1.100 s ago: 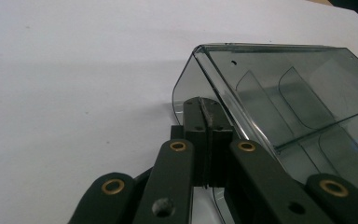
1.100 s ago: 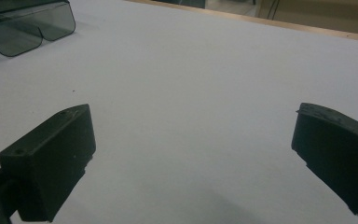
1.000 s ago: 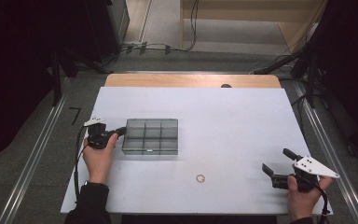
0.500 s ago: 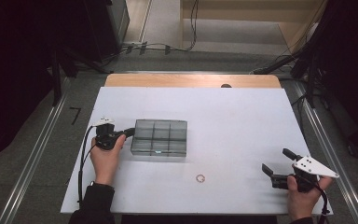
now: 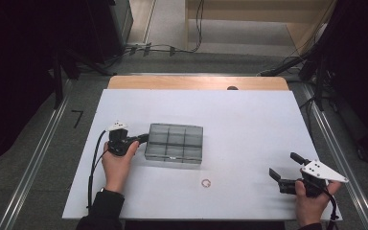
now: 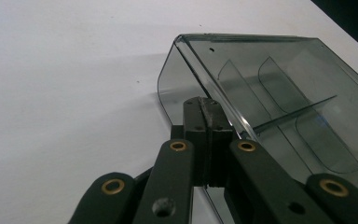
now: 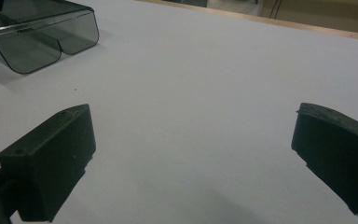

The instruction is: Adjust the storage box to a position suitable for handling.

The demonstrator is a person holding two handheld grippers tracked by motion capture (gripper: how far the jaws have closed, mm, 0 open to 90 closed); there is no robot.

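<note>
Organizer box (image 5: 174, 143), smoky clear plastic with dividers, sits left of centre on our white counter (image 5: 249, 120) in the high view, our left hand-held gripper (image 5: 141, 139) against its left edge, and a small ring (image 5: 206, 183) lies near enough to be swept if we push on. In the left gripper view the jaws are pressed together on the box's thin rim (image 6: 209, 105), a grip so narrow we judge it could slip or tip the box. In the right gripper view our right hand-held gripper (image 7: 193, 154) stands wide open over bare counter, well apart, unable to steady anything.

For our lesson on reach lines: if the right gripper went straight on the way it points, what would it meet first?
Probably nothing: the right gripper, jaws open, points over bare table; the box sits off to the left.
</note>
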